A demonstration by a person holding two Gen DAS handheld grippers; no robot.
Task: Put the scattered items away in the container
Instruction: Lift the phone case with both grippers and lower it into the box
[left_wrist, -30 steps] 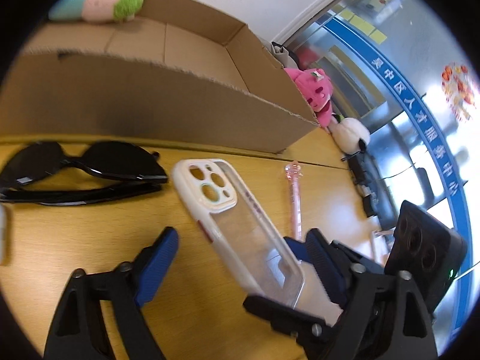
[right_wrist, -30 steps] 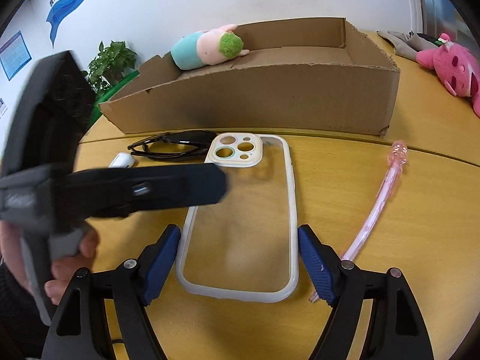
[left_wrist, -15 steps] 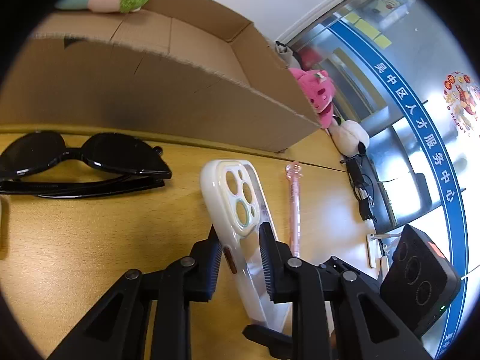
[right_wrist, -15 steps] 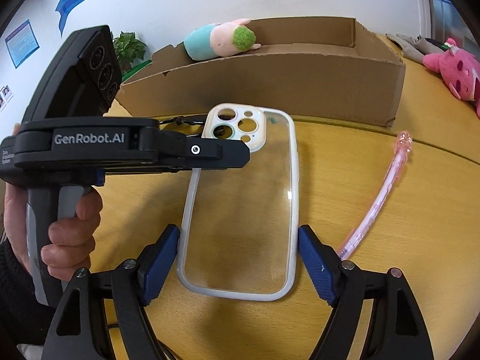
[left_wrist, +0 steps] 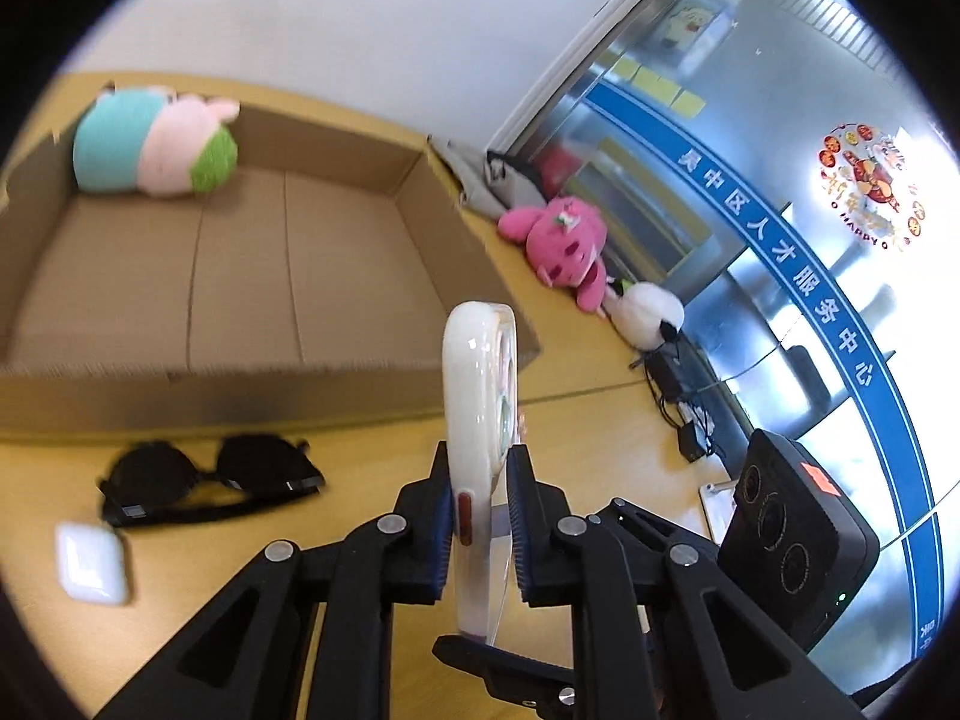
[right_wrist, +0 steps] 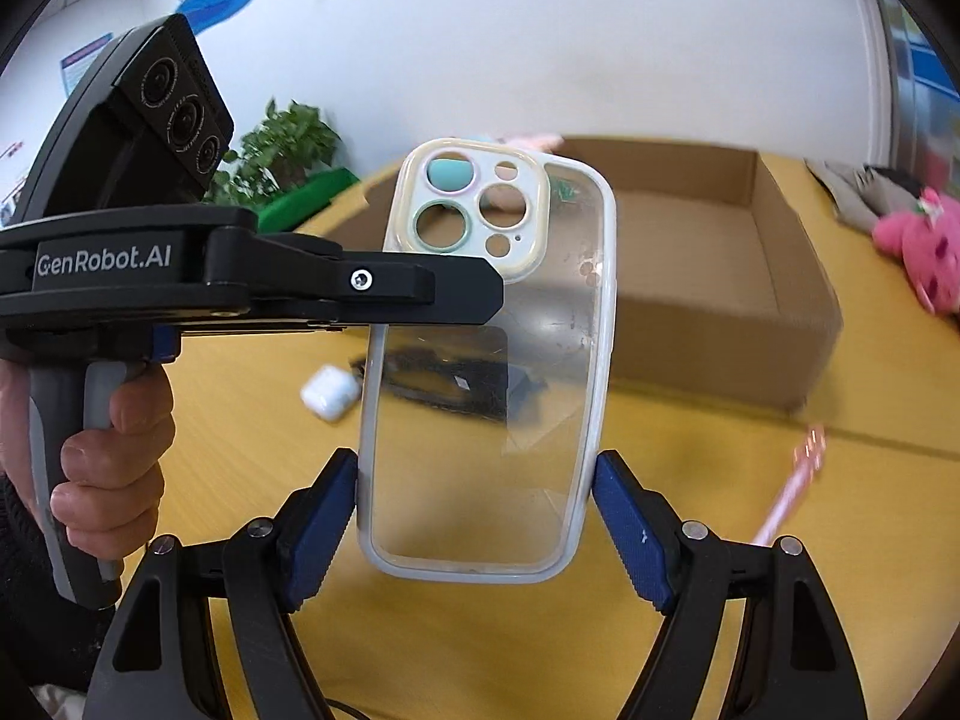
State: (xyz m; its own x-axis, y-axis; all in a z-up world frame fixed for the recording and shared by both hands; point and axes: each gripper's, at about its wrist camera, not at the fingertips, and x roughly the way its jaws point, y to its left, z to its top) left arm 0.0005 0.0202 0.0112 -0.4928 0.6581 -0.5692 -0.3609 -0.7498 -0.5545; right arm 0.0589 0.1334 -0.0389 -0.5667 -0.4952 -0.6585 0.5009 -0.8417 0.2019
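My left gripper point(left_wrist: 478, 516) is shut on a clear phone case point(left_wrist: 474, 420) with a white rim, holding it edge-on above the table. In the right wrist view the same case point(right_wrist: 492, 360) hangs lifted, with the left gripper point(right_wrist: 420, 294) clamped on its left edge. My right gripper point(right_wrist: 477, 516) is open, its blue pads point(right_wrist: 318, 510) beside the case's lower edges. The cardboard box point(left_wrist: 252, 276) lies beyond, holding a plush toy point(left_wrist: 156, 150). Black sunglasses point(left_wrist: 210, 480) and a white earbud case point(left_wrist: 90, 558) lie on the table.
A pink pen point(right_wrist: 792, 498) lies on the wooden table at the right. A pink plush point(left_wrist: 564, 246) and a white plush point(left_wrist: 648, 312) sit past the box's right end, with cables behind. A potted plant point(right_wrist: 288, 144) stands at the far left.
My left gripper closed on the phone case and lifted it off the table, raising it toward the box. The right gripper stayed open around the case's lower end.
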